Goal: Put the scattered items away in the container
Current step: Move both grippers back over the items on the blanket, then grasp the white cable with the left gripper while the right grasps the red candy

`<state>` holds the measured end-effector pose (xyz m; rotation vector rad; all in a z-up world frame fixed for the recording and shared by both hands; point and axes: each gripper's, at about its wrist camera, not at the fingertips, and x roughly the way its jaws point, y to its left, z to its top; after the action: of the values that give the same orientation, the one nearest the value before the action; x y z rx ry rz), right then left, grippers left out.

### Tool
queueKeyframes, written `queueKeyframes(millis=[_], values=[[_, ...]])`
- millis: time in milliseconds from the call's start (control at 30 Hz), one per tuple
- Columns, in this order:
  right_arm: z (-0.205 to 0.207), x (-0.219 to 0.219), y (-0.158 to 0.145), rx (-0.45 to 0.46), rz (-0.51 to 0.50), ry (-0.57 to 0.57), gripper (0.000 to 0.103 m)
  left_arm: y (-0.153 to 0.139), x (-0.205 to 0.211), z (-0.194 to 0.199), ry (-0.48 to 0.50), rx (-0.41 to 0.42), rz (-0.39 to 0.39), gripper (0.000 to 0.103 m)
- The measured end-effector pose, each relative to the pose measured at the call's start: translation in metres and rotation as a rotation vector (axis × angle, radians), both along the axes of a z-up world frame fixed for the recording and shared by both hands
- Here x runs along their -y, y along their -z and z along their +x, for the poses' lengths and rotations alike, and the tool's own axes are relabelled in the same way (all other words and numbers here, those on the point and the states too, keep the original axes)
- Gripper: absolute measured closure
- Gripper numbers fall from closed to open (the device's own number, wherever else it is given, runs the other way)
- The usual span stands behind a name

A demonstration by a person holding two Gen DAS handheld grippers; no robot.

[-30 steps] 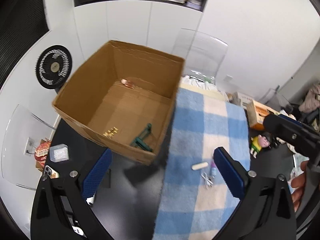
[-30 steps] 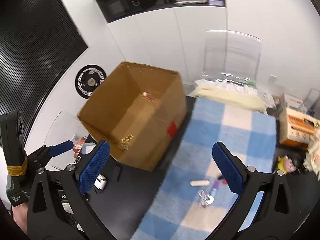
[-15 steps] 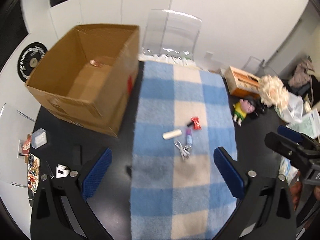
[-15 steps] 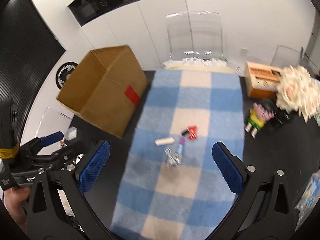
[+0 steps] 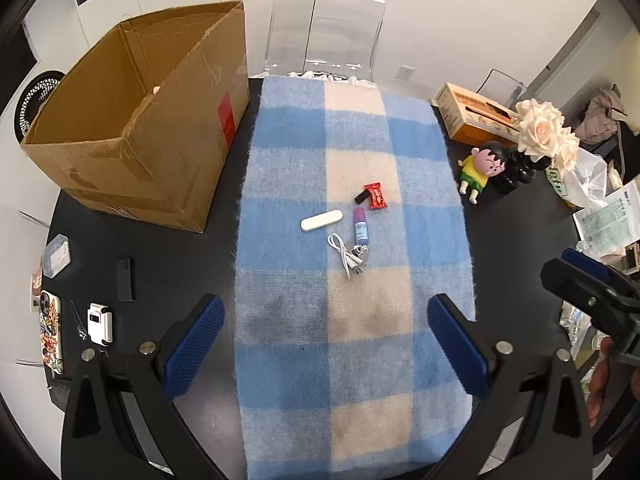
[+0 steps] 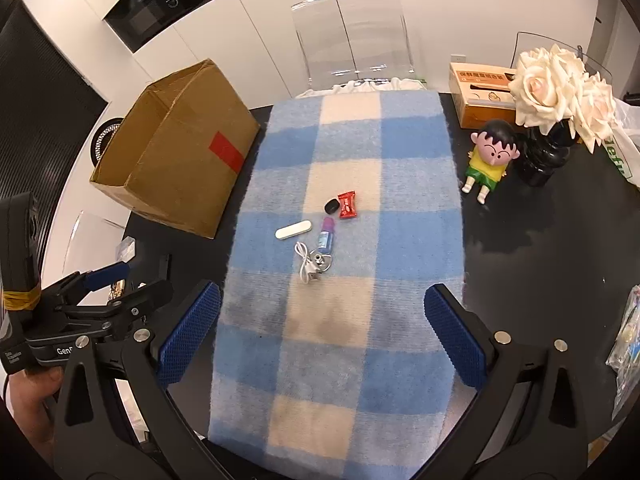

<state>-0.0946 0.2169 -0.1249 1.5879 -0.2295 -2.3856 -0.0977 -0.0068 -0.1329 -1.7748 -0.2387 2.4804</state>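
Observation:
An open cardboard box (image 5: 152, 136) (image 6: 180, 152) stands at the left on the black table. On the blue checked cloth (image 5: 352, 320) (image 6: 344, 320) lie a white oblong piece (image 5: 321, 220) (image 6: 293, 230), a small purple-capped bottle (image 5: 360, 229) (image 6: 326, 236), a red sweet wrapper (image 5: 377, 196) (image 6: 347, 205), a small black item (image 5: 361, 196) (image 6: 331, 205), a white cable (image 5: 343, 254) (image 6: 306, 263) and a metal piece (image 6: 322, 260). My left gripper (image 5: 330, 344) is open and empty above the near cloth. My right gripper (image 6: 322, 336) is open and empty too.
A cartoon doll (image 5: 480, 168) (image 6: 490, 160), a black vase with cream roses (image 6: 556, 92) and an orange carton (image 6: 478, 92) stand at the right. A phone (image 5: 50, 332), a white device (image 5: 99, 322) and a clear case (image 5: 58, 254) lie at the left. A clear chair (image 5: 324, 28) stands behind.
Both grippers have pulled back from the box and swung right over the cloth. The box has slid to the left of both views, and the small items now lie ahead.

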Motion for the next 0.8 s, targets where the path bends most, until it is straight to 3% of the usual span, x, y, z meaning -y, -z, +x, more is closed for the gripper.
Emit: queueKeyframes(millis=[300, 800], values=[[-0.020, 0.004, 0.021, 0.026, 0.008, -0.045, 0.000, 0.032, -0.011, -0.013, -0.019, 0.056, 0.020, 0.002], [-0.093, 0.003, 0.113, 0.145, 0.024, -0.110, 0.000, 0.119, -0.026, -0.051, -0.117, 0.174, 0.014, 0.002]])
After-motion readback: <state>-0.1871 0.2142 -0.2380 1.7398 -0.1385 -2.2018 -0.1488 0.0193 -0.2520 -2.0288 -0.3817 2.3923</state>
